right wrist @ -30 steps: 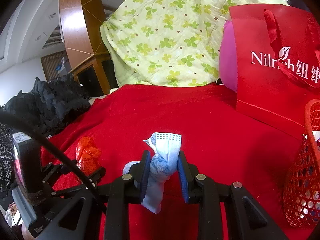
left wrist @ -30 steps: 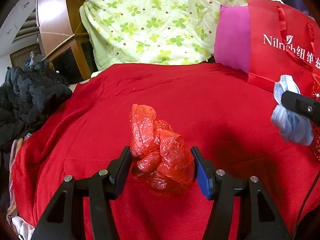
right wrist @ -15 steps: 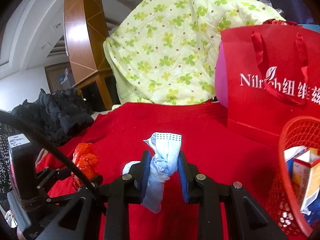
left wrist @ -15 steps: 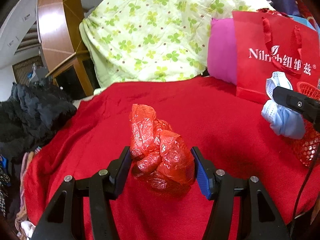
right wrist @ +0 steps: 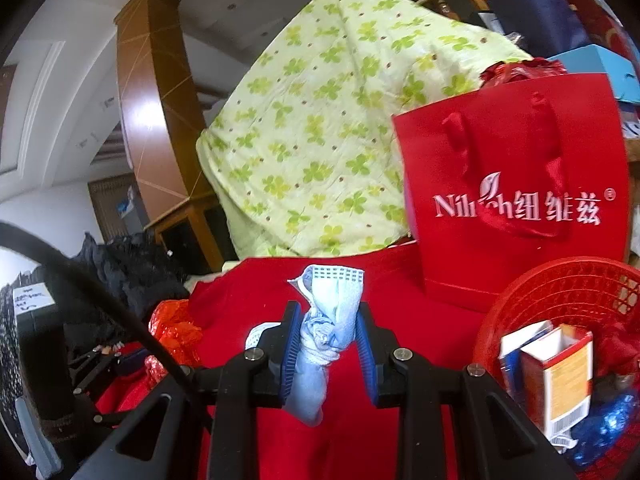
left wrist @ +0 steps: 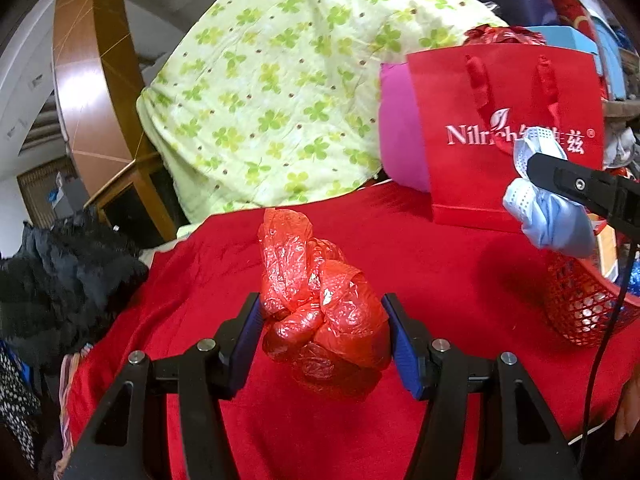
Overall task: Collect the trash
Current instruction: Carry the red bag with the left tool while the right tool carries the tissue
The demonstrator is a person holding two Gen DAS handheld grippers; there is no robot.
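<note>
My left gripper [left wrist: 322, 332] is shut on a crumpled red plastic bag [left wrist: 320, 300] and holds it above the red blanket [left wrist: 420, 248]. My right gripper [right wrist: 328, 340] is shut on a crumpled light blue face mask [right wrist: 328, 320]; it also shows in the left wrist view [left wrist: 548, 216], held up at the right, above the near rim of the red mesh basket [left wrist: 580, 304]. In the right wrist view the basket [right wrist: 560, 284] is at the lower right and holds a carton [right wrist: 556, 376] and a blue shiny wrapper [right wrist: 604, 428]. The red bag [right wrist: 172, 332] shows at the left.
A red paper gift bag [right wrist: 516, 184] stands behind the basket, with a pink pillow [left wrist: 400, 140] beside it. A green clover quilt [left wrist: 280, 80] is piled at the back. Black clothing [left wrist: 60, 272] lies at the left edge of the bed.
Both grippers have risen with their loads. The right gripper has moved right towards the basket, whose contents now show. The mask now hangs over the basket's edge in the left wrist view.
</note>
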